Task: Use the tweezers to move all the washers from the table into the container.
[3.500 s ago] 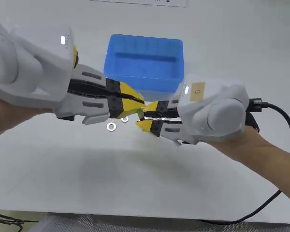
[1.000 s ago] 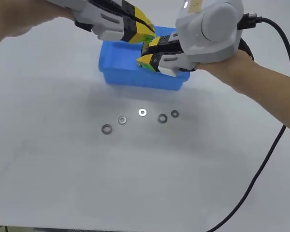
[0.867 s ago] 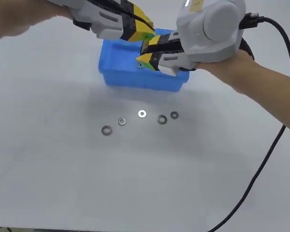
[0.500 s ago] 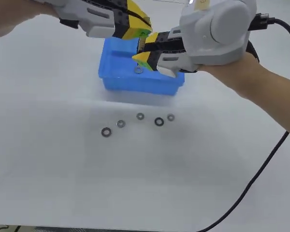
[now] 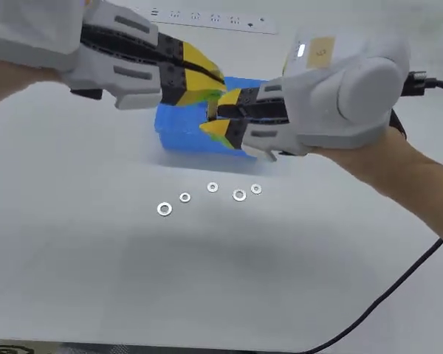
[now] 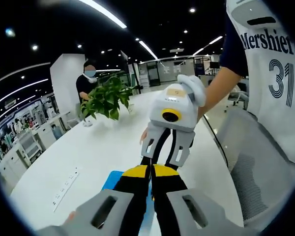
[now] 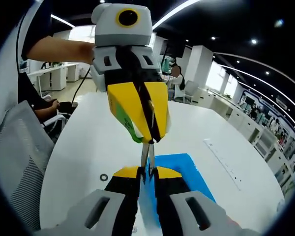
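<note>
1. White bench [image 5: 96,280]: flat surface that carries every item; it spans the head view.

2. Blue rectangular plastic container [image 5: 179,134]: stands upright on the bench, at 12 o'clock from the centre of the head view. Its front wall is exposed. Both claws cover most of its opening. In the right gripper view its blue surface lies beyond the jaws, toward 5 o'clock.

3. Left claw [image 5: 220,82]: enters the head view from 10 o'clock and hangs above the container. Its yellow-tipped jaws are together, with a thin dark line between them in the left gripper view.

4. Right claw [image 5: 213,112]: enters the head view from 3 o'clock and meets the left claw tip to tip above the container. Its jaws are clamped on the tweezers.

5. Black cable [image 5: 399,287]: runs from the rear of the right gripper toward 5 o'clock, over the bench.

6. Thin metal tweezers [image 7: 146,164]: seated between the right claw's jaws. In the right gripper view they extend toward 12 o'clock, up to the left claw's jaw tips. Whether the left claw also grips them cannot be told.

7. Five small round metal washers [image 5: 212,187]: lie flat on the bench in a loose row at 6 o'clock of the container, apart from it. The row runs roughly from 8 o'clock to 2 o'clock. No washer touches another; the two at the 3 o'clock end lie just beside each other
</note>
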`<state>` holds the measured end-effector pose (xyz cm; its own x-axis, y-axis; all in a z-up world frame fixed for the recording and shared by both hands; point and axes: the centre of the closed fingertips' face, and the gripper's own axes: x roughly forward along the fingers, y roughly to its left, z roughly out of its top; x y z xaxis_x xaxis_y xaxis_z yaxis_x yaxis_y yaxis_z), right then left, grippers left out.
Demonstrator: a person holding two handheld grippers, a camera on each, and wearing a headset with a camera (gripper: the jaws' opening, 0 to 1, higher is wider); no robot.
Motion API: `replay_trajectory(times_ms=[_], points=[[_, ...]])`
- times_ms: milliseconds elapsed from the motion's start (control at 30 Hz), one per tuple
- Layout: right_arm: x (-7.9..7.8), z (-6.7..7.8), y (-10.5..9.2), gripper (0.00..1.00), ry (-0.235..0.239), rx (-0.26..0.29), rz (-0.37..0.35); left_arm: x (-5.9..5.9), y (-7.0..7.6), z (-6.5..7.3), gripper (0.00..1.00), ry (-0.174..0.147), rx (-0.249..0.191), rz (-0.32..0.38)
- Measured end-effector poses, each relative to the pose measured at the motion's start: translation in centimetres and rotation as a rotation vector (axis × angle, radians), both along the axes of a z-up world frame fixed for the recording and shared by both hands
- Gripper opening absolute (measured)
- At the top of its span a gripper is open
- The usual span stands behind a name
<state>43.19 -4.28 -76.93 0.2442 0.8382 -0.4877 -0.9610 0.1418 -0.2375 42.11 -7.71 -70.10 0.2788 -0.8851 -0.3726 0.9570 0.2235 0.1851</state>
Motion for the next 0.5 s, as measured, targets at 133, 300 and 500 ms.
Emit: replay_trajectory(times_ms=[133,300,500], points=[[-1.9,-1.0,0.2,0.12,-0.004,-0.033,0.035,-1.7,0.0,-1.0,0.05,0.027,0.003,0.001],[-3.6,-2.3,0.1,0.12,0.015,-0.041,0.042,-3.3,-0.2,-2.2,0.05,0.051,0.007,0.002],[-4.0,-3.4,-1.3,0.12,0.026,-0.069,0.026,-3.7,-1.0,-3.0,0.05,0.086,-0.045,0.016]])
